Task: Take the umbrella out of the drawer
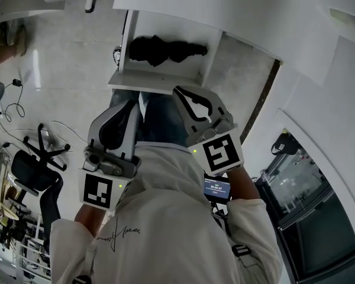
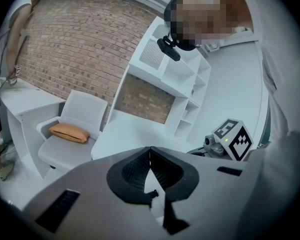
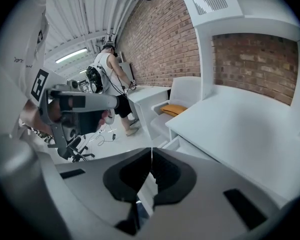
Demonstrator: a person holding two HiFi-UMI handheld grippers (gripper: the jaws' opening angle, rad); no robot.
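Observation:
In the head view a folded black umbrella lies lengthwise in an open white drawer under the desk. Both grippers hang in front of the drawer, nearer to me than its front edge, and touch nothing. My left gripper is to the left, below the drawer's front panel. My right gripper has its tips just at that front edge. Each gripper's own view shows the tips meeting with nothing between them: left gripper, right gripper. The umbrella appears in neither gripper view.
A white desk top with shelves stands against a brick wall. Beside it is a white chair with an orange cushion. A black office chair and cables are on the floor at left. A person stands farther back.

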